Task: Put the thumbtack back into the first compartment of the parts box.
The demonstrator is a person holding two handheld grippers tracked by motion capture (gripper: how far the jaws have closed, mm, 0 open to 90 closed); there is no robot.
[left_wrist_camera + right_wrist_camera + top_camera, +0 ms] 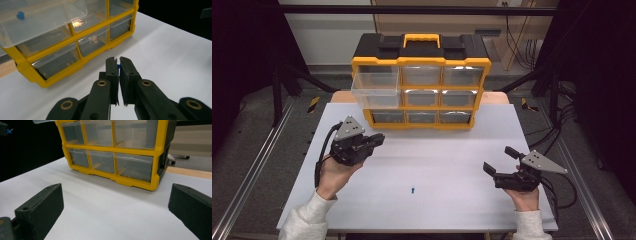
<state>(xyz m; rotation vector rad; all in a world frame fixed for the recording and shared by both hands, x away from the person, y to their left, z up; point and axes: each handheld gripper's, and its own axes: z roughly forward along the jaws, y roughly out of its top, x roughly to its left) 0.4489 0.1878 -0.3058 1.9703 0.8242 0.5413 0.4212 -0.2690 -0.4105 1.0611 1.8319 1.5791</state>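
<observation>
Two grippers over white table (pixel 437 165): left gripper (pixel 118 65) pinching small blue piece (pixel 118 66) near pulled-out drawer (pixel 374 84) of yellow cabinet (pixel 421 65); right gripper (pixel 497 161) spread wide, holding nothing.

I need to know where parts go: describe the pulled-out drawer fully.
The drawer is clear plastic, box-shaped and open-topped. It sticks out of the top-left slot of the yellow-and-black organizer, level and still seated in the frame. In the left gripper view a small blue piece shows through its wall. No gripper touches it.
</observation>
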